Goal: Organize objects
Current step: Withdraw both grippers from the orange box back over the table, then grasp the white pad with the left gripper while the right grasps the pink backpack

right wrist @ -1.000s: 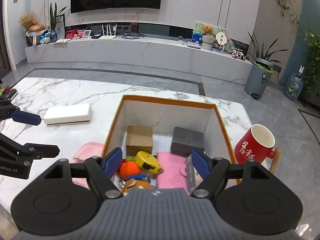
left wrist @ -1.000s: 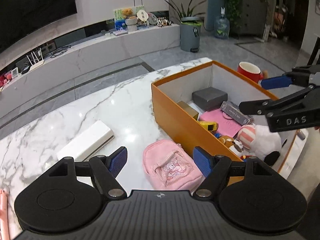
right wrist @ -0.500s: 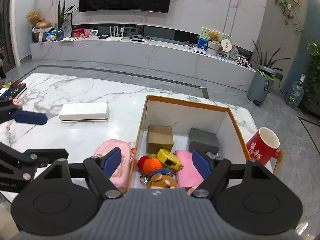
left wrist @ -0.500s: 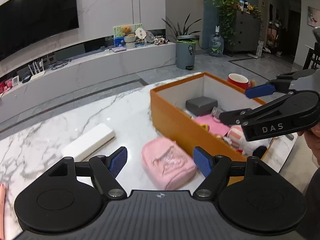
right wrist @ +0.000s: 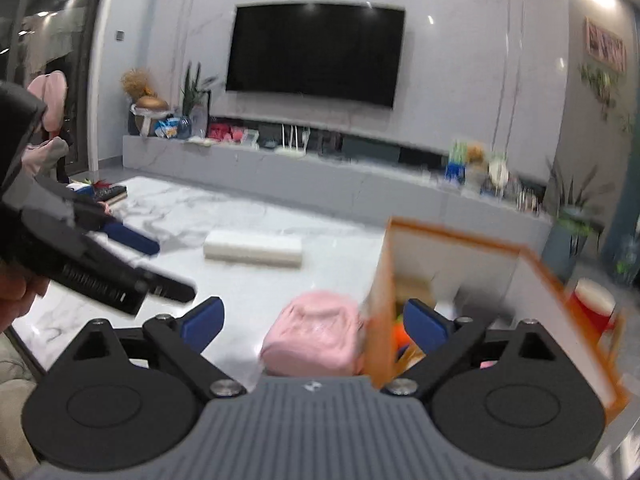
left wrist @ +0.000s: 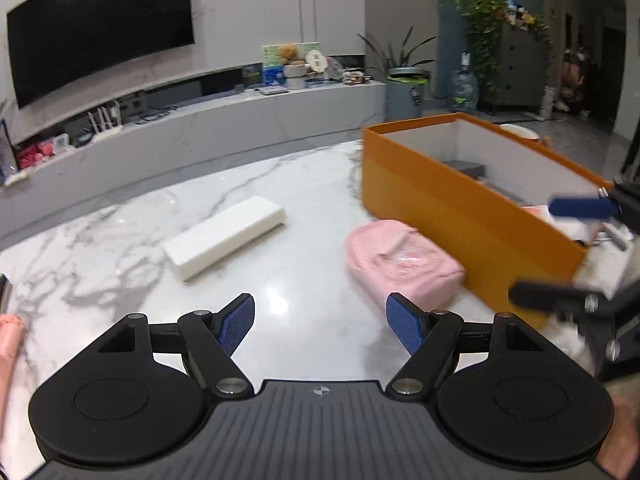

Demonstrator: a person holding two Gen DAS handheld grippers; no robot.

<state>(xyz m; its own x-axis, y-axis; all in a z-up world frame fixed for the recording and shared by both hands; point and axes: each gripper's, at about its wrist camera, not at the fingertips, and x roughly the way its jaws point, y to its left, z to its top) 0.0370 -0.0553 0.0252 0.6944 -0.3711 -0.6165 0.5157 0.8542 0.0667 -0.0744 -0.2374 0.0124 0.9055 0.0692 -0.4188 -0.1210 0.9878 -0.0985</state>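
White marble worktop [left wrist: 304, 184] stretches ahead of my two tools, a dark TV [right wrist: 316, 52] on the wall beyond. My left tool [left wrist: 320, 322] is spread wide with nothing between its pads; the pink pouch [left wrist: 400, 262] lies just ahead to its right against the orange box [left wrist: 460, 208], the white block [left wrist: 224, 242] ahead to its left. My right tool [right wrist: 312, 320] has just been opening, jaws apart and empty, the pouch directly ahead of it.

1. Left gripper [left wrist: 320, 320]: black linkage arms, silver screws, blue ribbed fingers [left wrist: 237, 322], grey ridged body.
2. Right gripper [right wrist: 314, 324]: same black build, blue fingers [right wrist: 426, 326], grey ridged body.
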